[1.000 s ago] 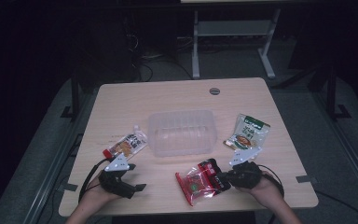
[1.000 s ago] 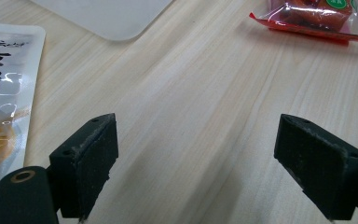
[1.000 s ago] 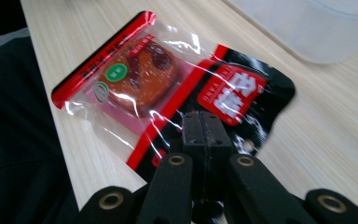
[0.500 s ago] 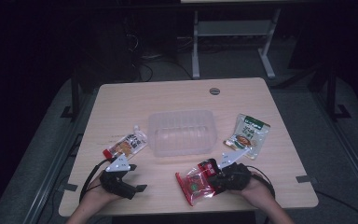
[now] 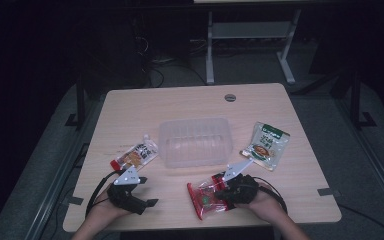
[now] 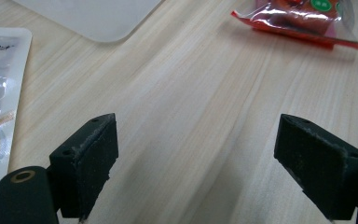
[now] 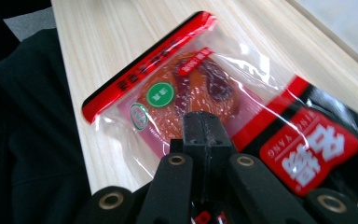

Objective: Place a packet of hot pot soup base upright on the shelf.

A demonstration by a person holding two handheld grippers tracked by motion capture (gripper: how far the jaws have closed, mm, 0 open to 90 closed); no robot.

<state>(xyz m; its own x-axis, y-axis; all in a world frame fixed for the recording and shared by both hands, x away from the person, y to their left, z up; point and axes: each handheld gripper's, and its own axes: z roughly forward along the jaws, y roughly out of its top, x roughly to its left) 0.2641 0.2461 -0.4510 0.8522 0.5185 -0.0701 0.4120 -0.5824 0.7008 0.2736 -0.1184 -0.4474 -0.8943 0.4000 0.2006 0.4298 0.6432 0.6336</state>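
Right claw [image 7: 208, 122], jaws pressed together, lies over the red snack pouch [image 7: 205, 98]; whether a fold of film is caught between the tips cannot be told. Compared with the high view a second ago, this claw has slid leftward along the near edge of the counter [image 5: 190, 105], from beside the pouch's black end to over it, while the pouch has kept its place. Judged from this, the approach is complete and a lift has not begun.

Left claw [image 6: 200, 168], jaws spread wide over bare wood, has stayed where it was.

Surroundings, relative to the right claw: the clear plastic tub [image 5: 196, 141] stands just beyond it, the likely place for the pouch, its rim to be cleared on the way. The green packet [image 5: 266, 145] lies beyond and to its right, apart. The orange-and-white packet [image 5: 135, 155] lies just ahead of the left claw, well clear of the right claw's path.
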